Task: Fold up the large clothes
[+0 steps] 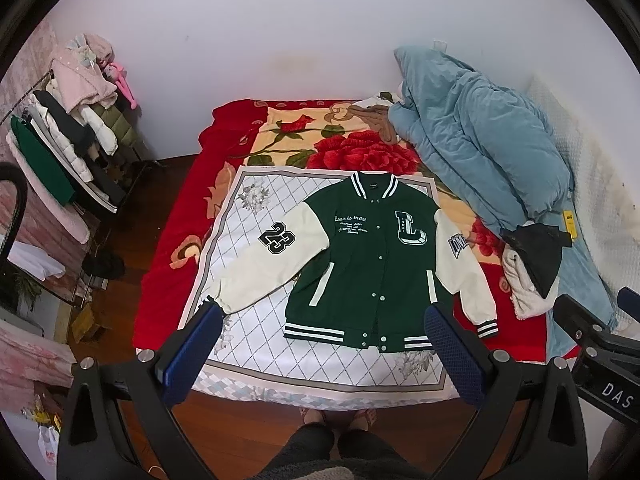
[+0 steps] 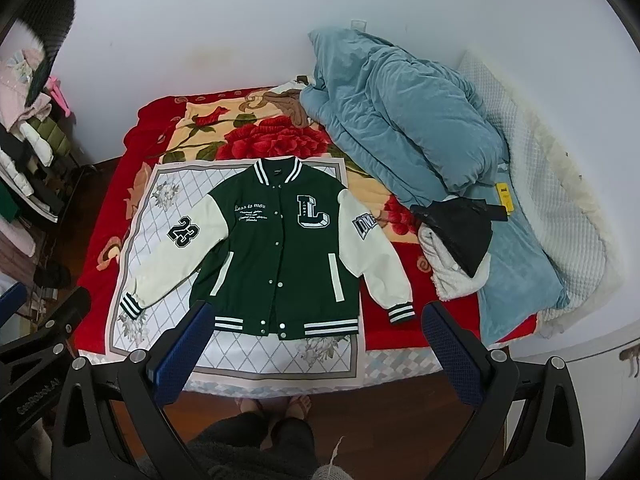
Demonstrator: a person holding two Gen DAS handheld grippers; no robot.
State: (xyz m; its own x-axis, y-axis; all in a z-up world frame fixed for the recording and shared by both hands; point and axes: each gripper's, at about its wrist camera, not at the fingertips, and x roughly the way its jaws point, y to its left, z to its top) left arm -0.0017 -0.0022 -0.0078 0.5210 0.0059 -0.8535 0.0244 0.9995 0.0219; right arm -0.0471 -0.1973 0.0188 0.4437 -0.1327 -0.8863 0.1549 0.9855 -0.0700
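Note:
A green varsity jacket [image 1: 360,264] [image 2: 280,256] with cream sleeves lies flat, front up and buttoned, on a white diamond-pattern cloth [image 1: 248,320] [image 2: 248,348] spread on the bed. Its sleeves angle outward; one carries a "23" patch [image 1: 277,237] [image 2: 183,232]. My left gripper [image 1: 324,320] hangs open above the bed's near edge, over the jacket's hem, holding nothing. The right gripper [image 2: 316,316] is also open and empty, high over the hem, and its body shows at the right edge of the left wrist view.
A red floral blanket [image 1: 176,216] [image 2: 104,224] covers the bed. A heaped blue duvet [image 1: 480,140] [image 2: 400,128] and a black-and-white garment pile [image 1: 532,264] [image 2: 456,240] lie to the right. A clothes rack [image 1: 68,140] stands left. The person's feet [image 1: 336,416] are on the wooden floor.

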